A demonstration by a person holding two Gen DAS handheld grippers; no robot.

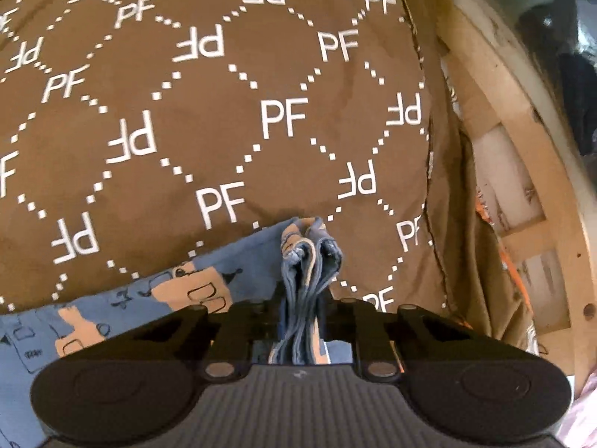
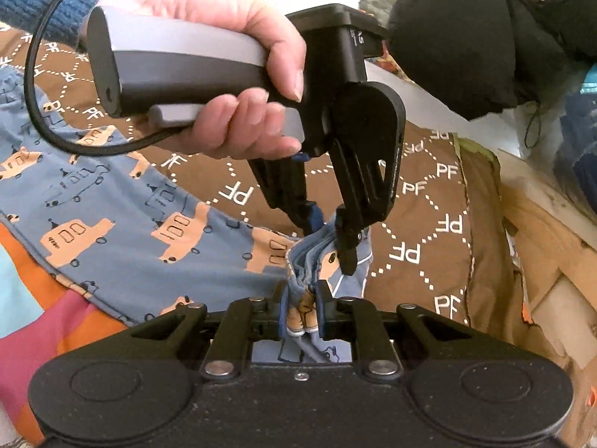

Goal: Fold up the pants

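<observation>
1. While the blue pants point(image 2: 123, 201) lie spread over a brown bedspread point(image 1: 231, 112) printed with white "PF" letters and dotted diamonds, both grippers hold the same bunched end of the garment.
2. Seen from the right wrist, the right gripper point(image 2: 303, 315) is clamped on a gathered wad of the blue fabric with its orange vehicle print; the cloth fills the narrow gap between the jaws.
3. Just beyond it, the left gripper point(image 2: 328, 239) comes down at a steep slant and pinches the same bunch a little farther along, its fingertips pressed into the folds.
4. A hand point(image 2: 224, 74) wraps the grey handle of that left gripper, a blue knitted sleeve point(image 2: 44, 3) shows at the wrist, and a black cable point(image 2: 41, 112) loops out from the handle.
5. From the left wrist, the folded layers of the pants stand up between the closed jaws, and the rest of the garment trails off to the lower left.
6. A wooden frame point(image 1: 522, 149) runs along the bedspread's right edge.
7. A multicoloured cloth point(image 2: 33, 317) lies under the pants at lower left.
</observation>
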